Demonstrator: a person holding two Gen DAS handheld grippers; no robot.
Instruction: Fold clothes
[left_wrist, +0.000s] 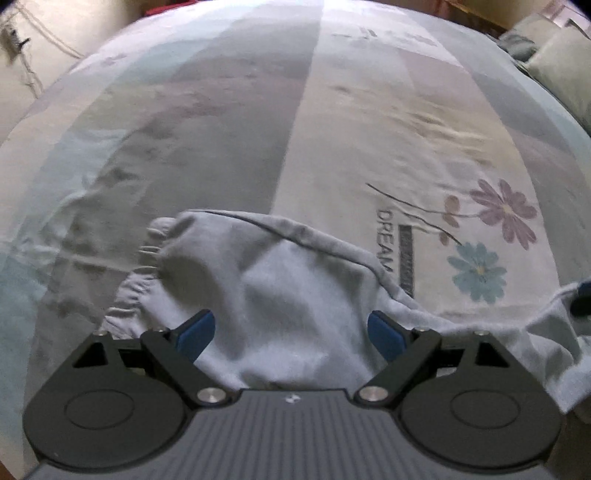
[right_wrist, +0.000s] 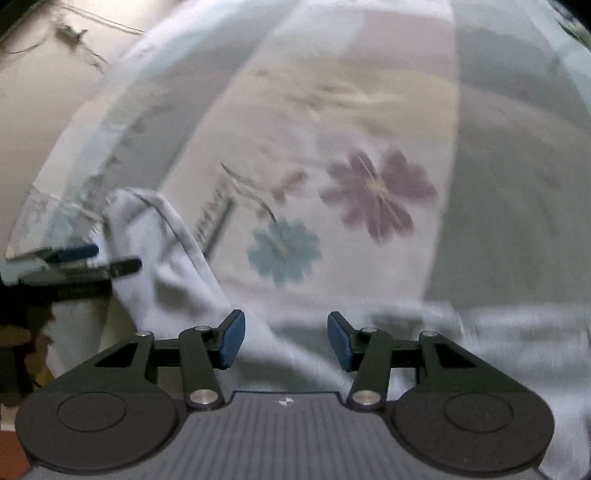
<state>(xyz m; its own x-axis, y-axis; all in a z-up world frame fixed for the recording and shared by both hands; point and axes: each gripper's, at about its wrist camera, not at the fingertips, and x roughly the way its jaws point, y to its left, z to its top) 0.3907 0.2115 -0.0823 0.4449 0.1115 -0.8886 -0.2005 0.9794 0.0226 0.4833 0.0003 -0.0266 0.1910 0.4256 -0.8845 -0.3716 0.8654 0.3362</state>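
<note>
garment: one pale grey-white soft cotton garment, crumpled, with a gathered elastic edge at its left end in the left wrist view; which kind of clothing, can't tell
location: lies on the striped pastel bedsheet with printed flowers, near edge of the bed, directly under both tools
handling (judgement): light, limp, no stiffness; will sag and drag when lifted, bunches easily; not fragile, not slippery
grip point (judgement): pinch at the elastic edge or a seam corner, where the fabric is thicker; mid-panel pinch would just tent it
left gripper: jaws spread wide above the cloth, blue pads clear, nothing pinched
right gripper: jaws partly apart, cloth below and between, pads not pressing it
counts: garments 1; grippers 2; printed flowers in view 3 (two purple, one blue); pillows at far right, number unclear
blur: right wrist view smeared, fine detail unreliable
</note>
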